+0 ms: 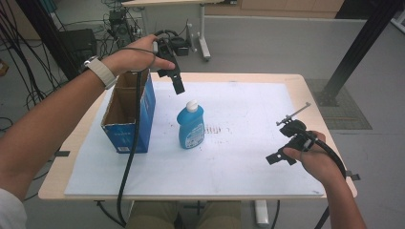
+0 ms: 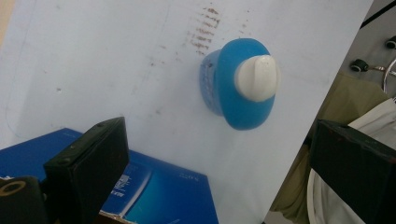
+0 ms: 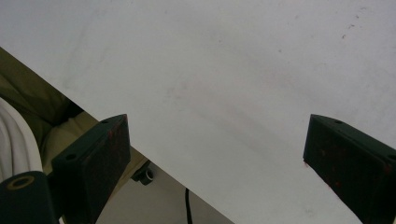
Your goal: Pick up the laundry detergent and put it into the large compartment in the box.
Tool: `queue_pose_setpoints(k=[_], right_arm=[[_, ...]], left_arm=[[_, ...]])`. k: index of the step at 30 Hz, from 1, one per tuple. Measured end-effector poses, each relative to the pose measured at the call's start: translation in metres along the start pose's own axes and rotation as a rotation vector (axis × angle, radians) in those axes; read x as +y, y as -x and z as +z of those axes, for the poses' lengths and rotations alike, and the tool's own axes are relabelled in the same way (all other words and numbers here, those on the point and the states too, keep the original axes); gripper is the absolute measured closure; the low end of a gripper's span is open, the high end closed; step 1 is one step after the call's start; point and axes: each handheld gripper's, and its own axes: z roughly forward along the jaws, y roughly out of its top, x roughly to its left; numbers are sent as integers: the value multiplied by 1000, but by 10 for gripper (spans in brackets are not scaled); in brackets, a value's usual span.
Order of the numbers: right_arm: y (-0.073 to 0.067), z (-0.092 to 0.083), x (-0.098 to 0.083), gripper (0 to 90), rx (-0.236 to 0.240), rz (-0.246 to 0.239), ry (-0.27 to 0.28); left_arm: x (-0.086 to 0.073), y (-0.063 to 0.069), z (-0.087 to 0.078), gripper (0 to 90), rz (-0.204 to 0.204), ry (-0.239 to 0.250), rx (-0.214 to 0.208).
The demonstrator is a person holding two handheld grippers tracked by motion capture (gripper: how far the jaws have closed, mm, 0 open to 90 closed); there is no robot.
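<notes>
A blue bottle [image 1: 191, 128] with a white cap stands upright near the middle of the white sheet [image 1: 248, 119]. To its left stands an open blue cardboard box [image 1: 128, 114]. My left gripper [image 1: 175, 82] hovers above and behind the bottle, pointing down, open and holding nothing. In the left gripper view the bottle [image 2: 243, 86] is seen from above between the wide-apart jaws, with the box [image 2: 154, 186] at the bottom. My right gripper [image 1: 281, 156] hangs low over the sheet's right front part, open and holding nothing; the right gripper view looks onto the bare sheet [image 3: 224, 79].
The wooden table [image 1: 305, 90] ends close to the right gripper. A black cable [image 1: 130, 157] trails from the left gripper past the box and over the front edge. Reddish marks [image 1: 216, 129] stain the sheet right of the bottle. Black frame posts [image 1: 363, 43] and cables stand behind.
</notes>
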Motion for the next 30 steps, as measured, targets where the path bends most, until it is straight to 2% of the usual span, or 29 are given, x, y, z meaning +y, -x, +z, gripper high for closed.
queue_pose_setpoints(k=[2,5,8,13,17,20,30], right_arm=[[0,0,-1,74,-1,1,0],[0,0,-2,76,0,4,1],[0,-1,-3,80,-1,8,3],[1,0,-7,80,0,12,8],[1,0,-9,80,1,16,7],[1,0,-10,80,-1,17,8],[1,1,-12,80,4,15,7]], left_arm=[[0,2,0,55,-11,1,1],[0,9,0,55,-24,3,33],[0,9,2,56,-43,10,17],[-2,13,4,57,-86,17,22],[-2,16,7,59,-102,19,18],[-2,19,10,60,-134,24,26],[1,24,19,63,-180,12,26]])
